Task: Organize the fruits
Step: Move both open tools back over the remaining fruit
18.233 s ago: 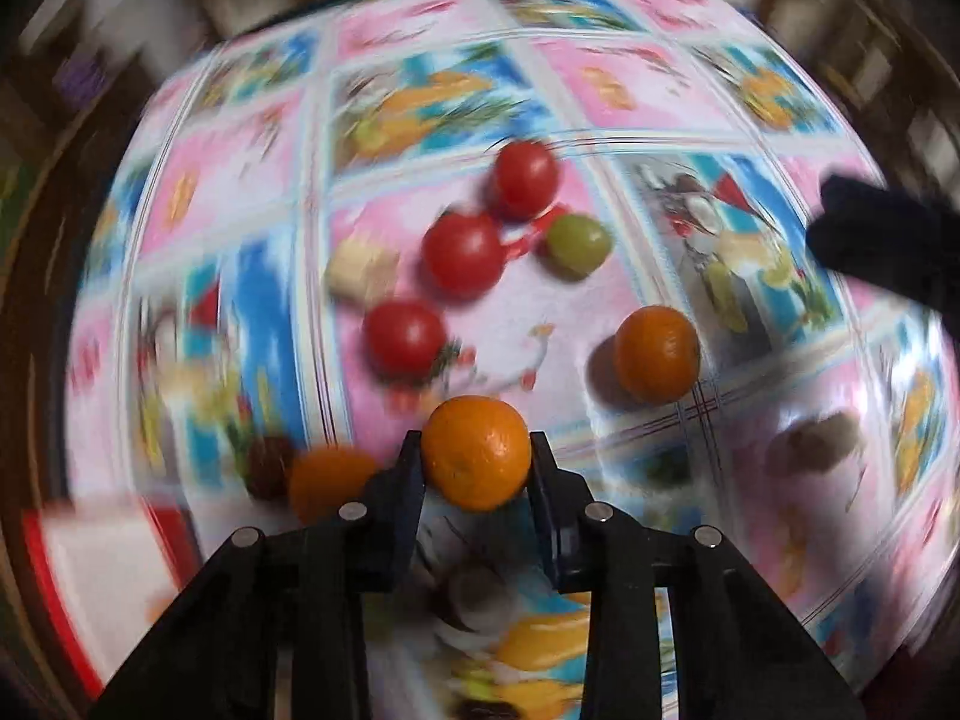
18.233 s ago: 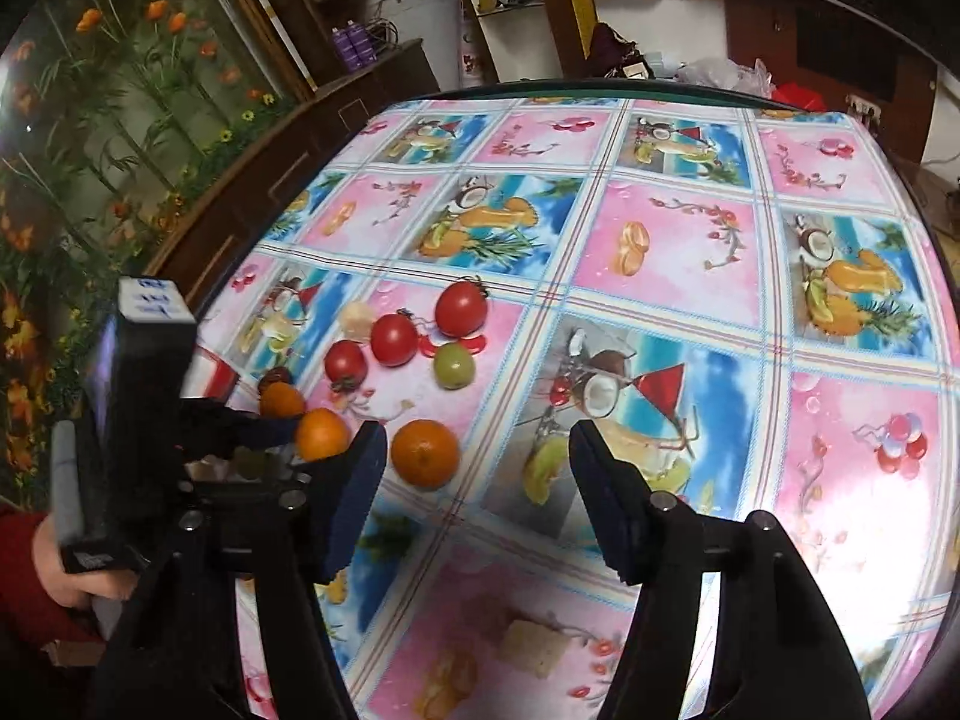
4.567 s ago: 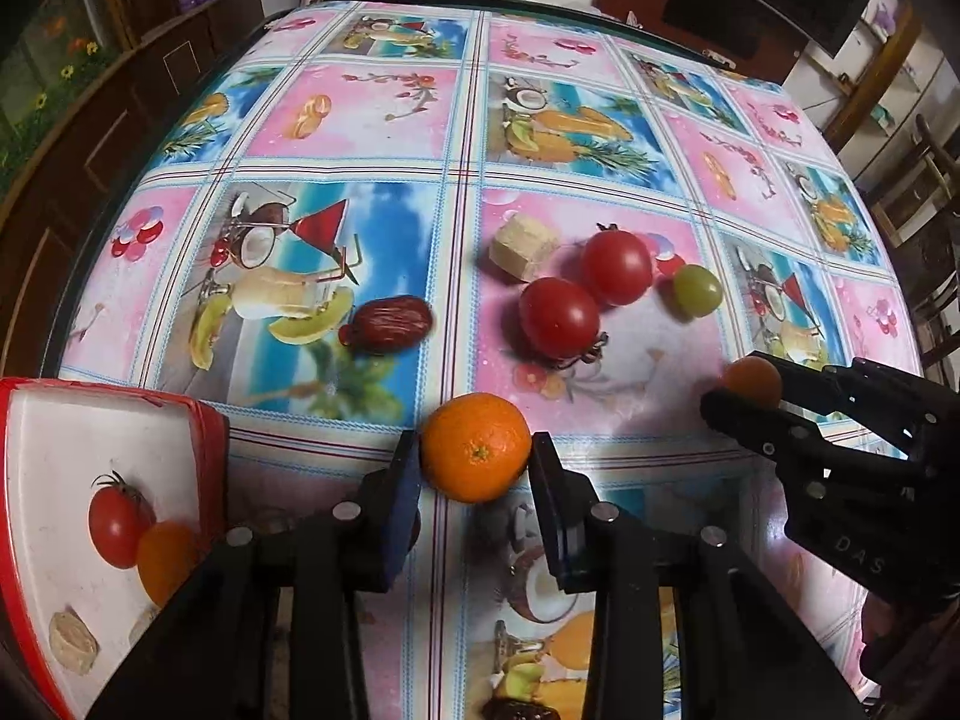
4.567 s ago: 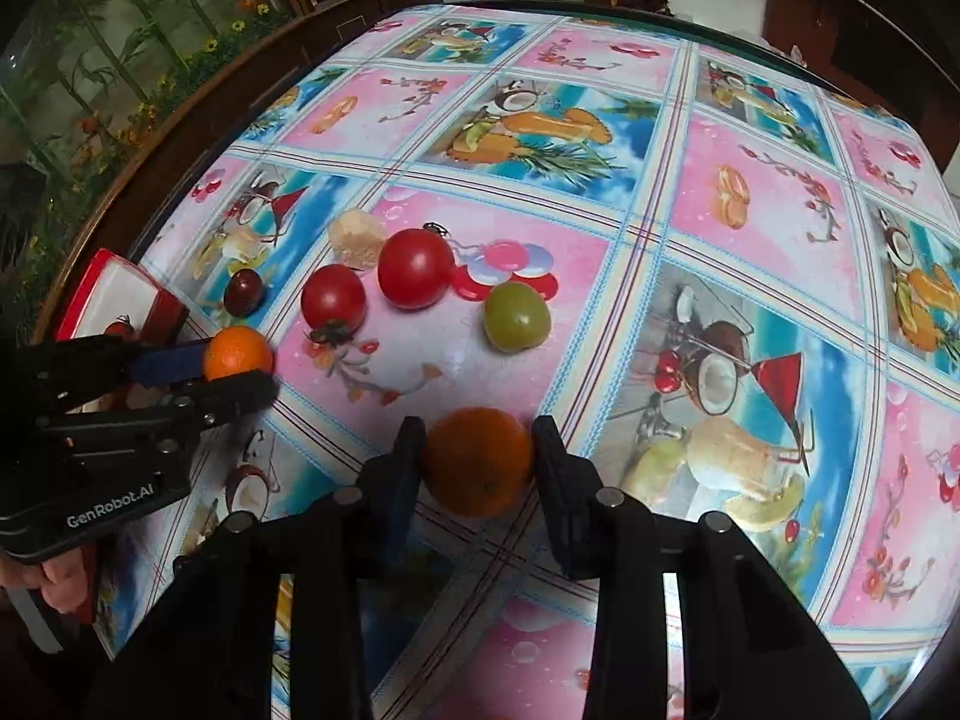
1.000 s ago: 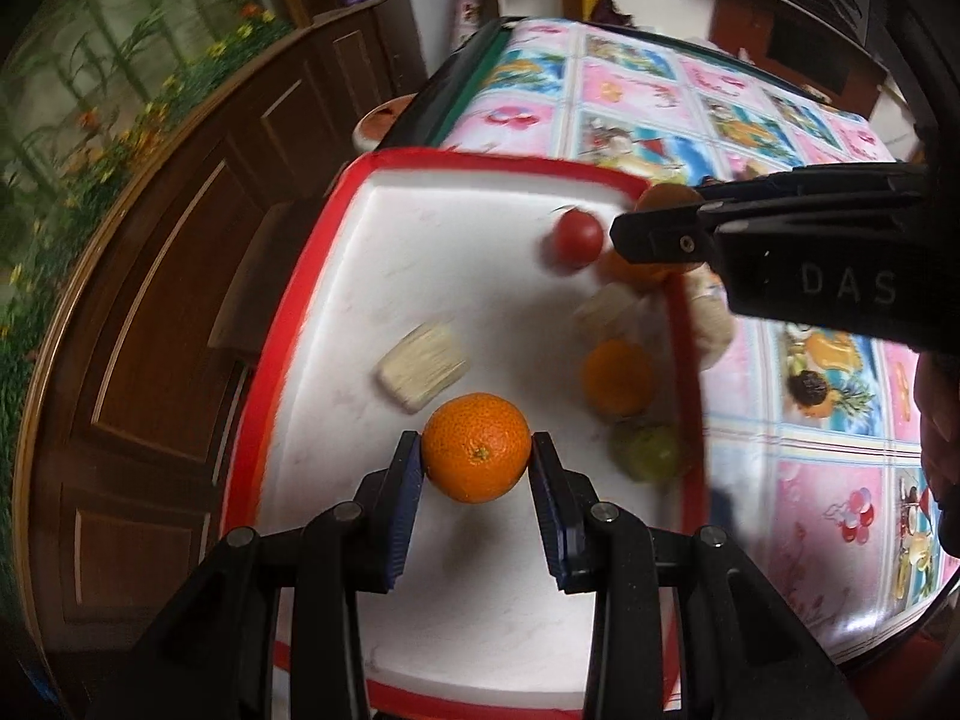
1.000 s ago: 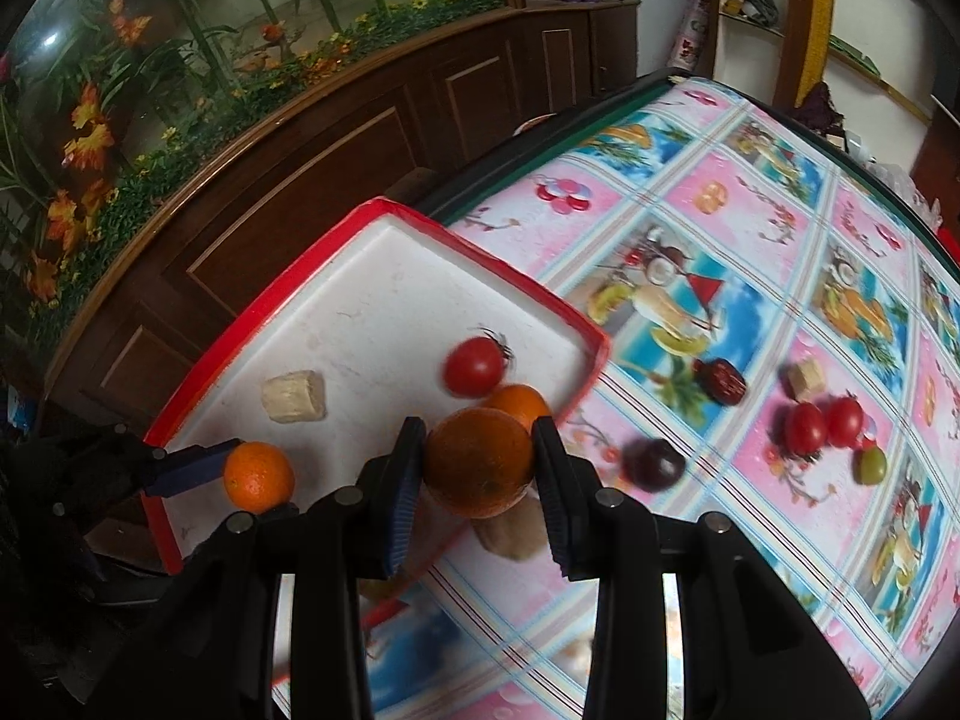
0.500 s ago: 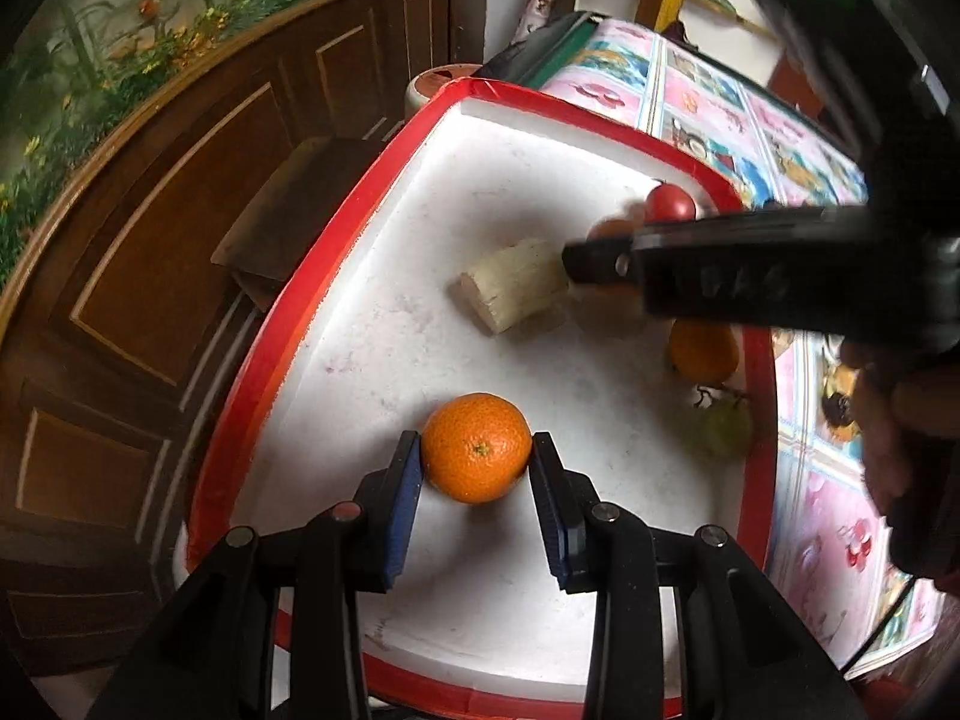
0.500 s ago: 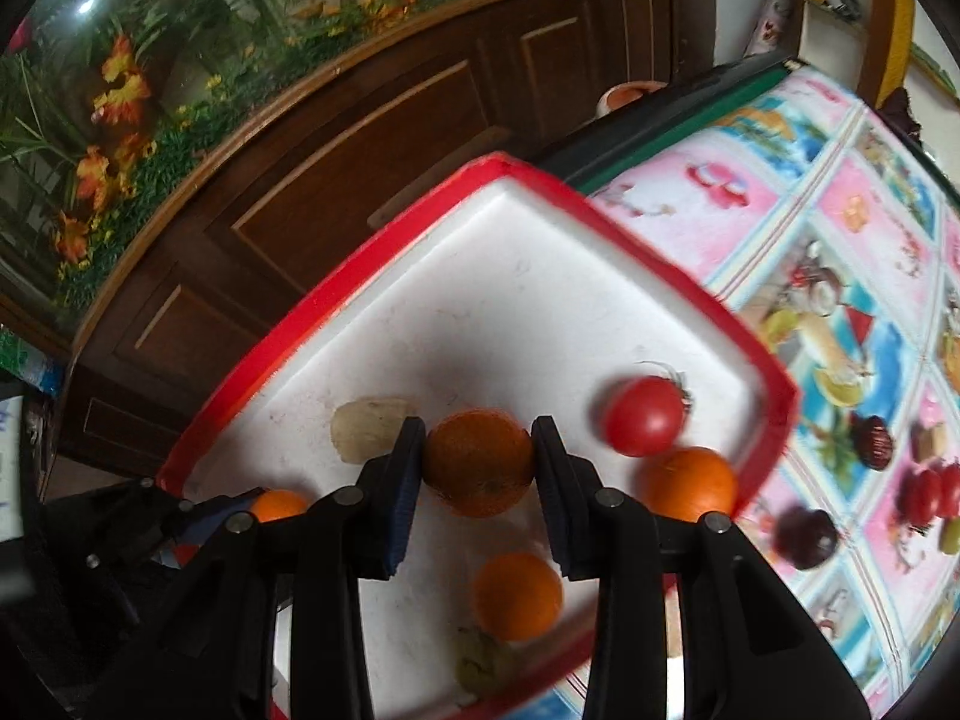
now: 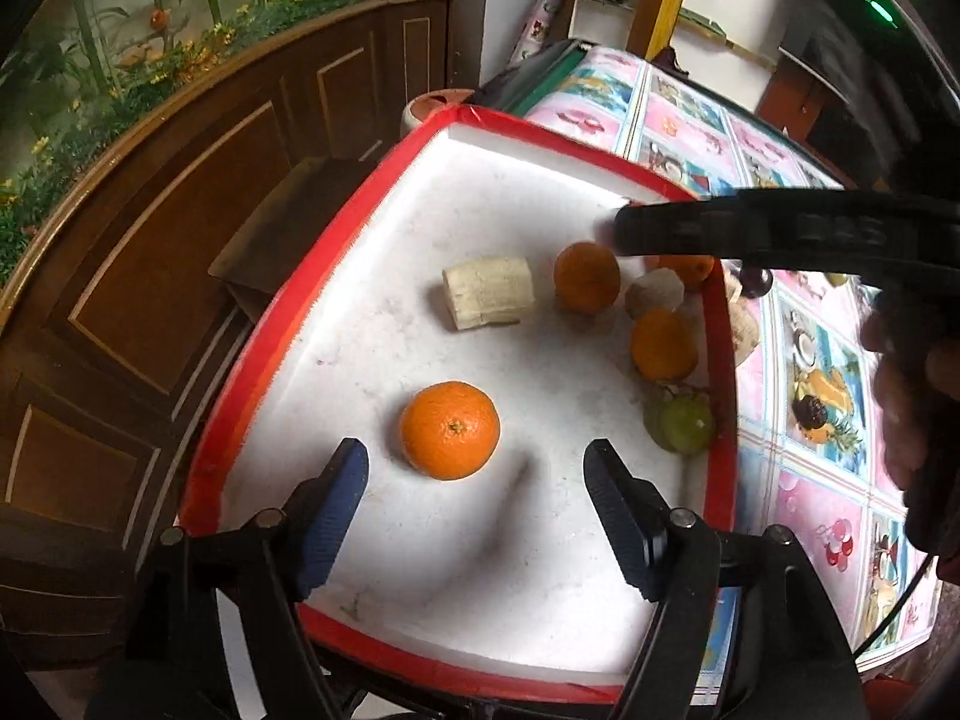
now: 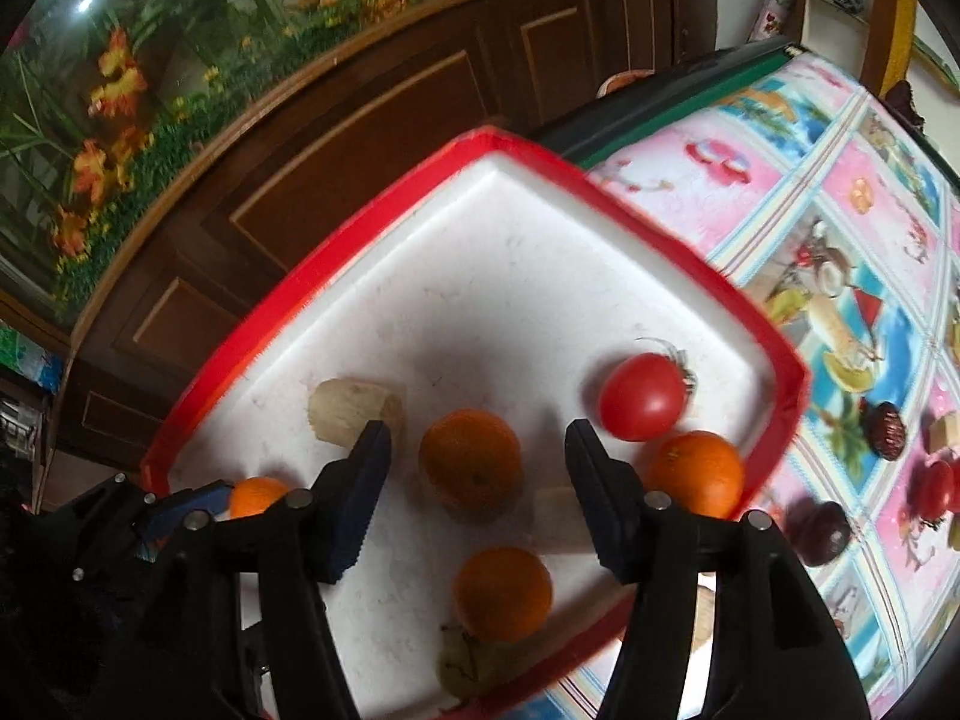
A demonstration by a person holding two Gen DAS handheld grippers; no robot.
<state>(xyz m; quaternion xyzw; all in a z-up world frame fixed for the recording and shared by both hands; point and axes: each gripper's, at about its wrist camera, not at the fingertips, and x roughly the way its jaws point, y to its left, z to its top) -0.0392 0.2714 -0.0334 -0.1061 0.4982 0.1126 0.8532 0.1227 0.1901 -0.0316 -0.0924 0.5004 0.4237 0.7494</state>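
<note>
Both jaws have just been opening: the left hand-held gripper (image 9: 474, 474) has released its orange (image 9: 450, 429) onto the red-rimmed tray (image 9: 252, 372), and the right hand-held gripper (image 10: 477, 444) has let go of its darker orange (image 10: 469, 459). Each fruit sits between parted jaws, untouched. The tray rests at the bench (image 10: 840, 228) edge.

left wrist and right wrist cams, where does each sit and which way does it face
Left wrist: on the left gripper, looking down its open fingers into the red-rimmed tray; an orange lies free between them; the right gripper and a hand cross on the right.
Right wrist: on the right gripper, facing down at the same tray, fingers open around another orange.
Shared: tray, banana piece, oranges.
</note>
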